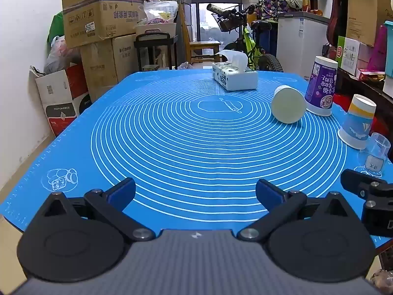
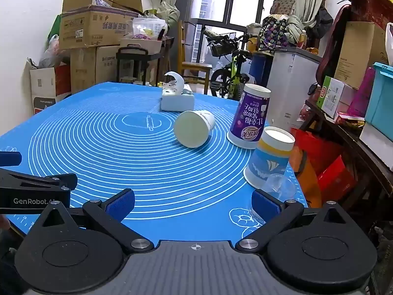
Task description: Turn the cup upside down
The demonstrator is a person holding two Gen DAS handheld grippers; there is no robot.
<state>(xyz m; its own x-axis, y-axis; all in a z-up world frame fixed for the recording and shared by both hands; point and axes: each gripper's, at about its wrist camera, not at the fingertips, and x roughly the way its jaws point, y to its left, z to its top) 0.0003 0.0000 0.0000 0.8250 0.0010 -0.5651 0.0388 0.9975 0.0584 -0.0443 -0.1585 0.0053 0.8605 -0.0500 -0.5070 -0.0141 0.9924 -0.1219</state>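
Note:
A white paper cup [image 1: 288,105] [image 2: 194,128] lies on its side on the blue mat [image 1: 172,135] [image 2: 110,147], its flat bottom toward me. A purple cup [image 1: 321,86] [image 2: 250,116] and a blue-and-yellow cup [image 1: 357,123] [image 2: 270,156] stand upside down at the right. A small clear plastic cup [image 1: 374,153] [image 2: 277,186] stands near the mat's right edge, just beyond my right gripper's right finger. My left gripper [image 1: 195,191] is open and empty over the mat's near edge. My right gripper [image 2: 193,202] is open and empty.
A tissue box [image 1: 234,75] [image 2: 177,98] sits at the far side of the mat. Cardboard boxes [image 1: 98,22] stack at the left wall. A bicycle [image 1: 245,36], a fridge [image 1: 302,41] and cluttered shelves [image 2: 356,98] stand behind and right.

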